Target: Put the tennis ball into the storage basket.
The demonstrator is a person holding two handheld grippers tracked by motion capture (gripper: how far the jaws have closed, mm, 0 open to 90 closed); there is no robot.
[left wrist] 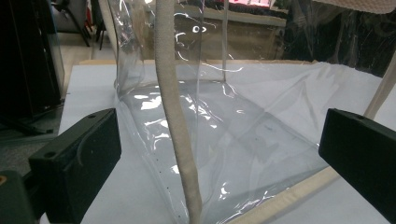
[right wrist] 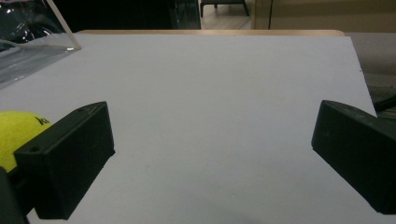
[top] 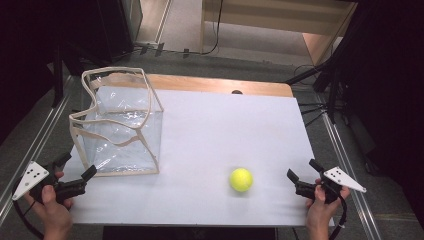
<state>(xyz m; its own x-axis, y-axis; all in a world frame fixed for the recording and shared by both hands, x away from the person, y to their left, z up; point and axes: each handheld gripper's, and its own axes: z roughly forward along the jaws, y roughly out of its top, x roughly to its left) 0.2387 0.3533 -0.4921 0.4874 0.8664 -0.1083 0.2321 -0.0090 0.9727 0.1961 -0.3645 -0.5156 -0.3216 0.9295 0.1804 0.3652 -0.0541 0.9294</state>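
The left hand-held gripper [top: 75, 167] stood wide open and empty at the desk's [top: 210, 130] near left corner, just beside the clear bag [top: 120, 125]. The ball [top: 241, 179] lay near the front edge, apart from the right hand-held gripper [top: 303, 170], also wide open and empty.

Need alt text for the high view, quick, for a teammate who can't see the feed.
A yellow tennis ball lies on a white table, right of a clear plastic bag that stands open. The left gripper sits open near the bag's front corner; the right gripper sits open beside the ball, apart from it.
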